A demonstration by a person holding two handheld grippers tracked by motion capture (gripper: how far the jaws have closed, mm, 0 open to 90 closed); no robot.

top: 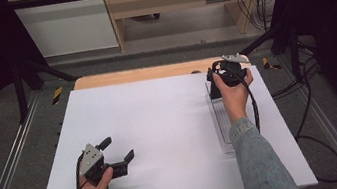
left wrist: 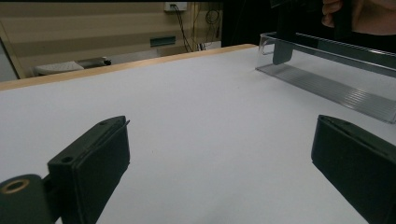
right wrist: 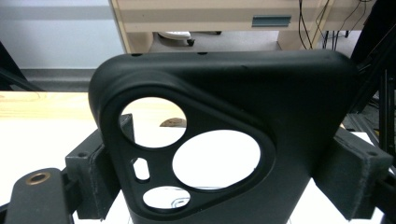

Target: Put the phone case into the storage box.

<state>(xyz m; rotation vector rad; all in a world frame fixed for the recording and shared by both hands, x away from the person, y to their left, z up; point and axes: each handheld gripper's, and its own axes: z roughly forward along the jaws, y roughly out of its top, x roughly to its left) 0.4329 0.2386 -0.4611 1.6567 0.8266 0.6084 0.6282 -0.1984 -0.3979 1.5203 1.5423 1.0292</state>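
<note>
Nearest the person, the left gripper idles on the white table, jaws spread, nothing between them. Farther out on the right, the right gripper clamps a black phone case by its 2 side edges, standing it upright at the far end of the clear tray. Probably best to lower it straight, keeping the pinch even so it doesn't twist, then let go once it's seated.

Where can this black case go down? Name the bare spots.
The white table is bare across its middle and far left, between the open left tongs and the clear tray. It is crowded at the far right, where the right tongs grip the black case over the tray.
</note>
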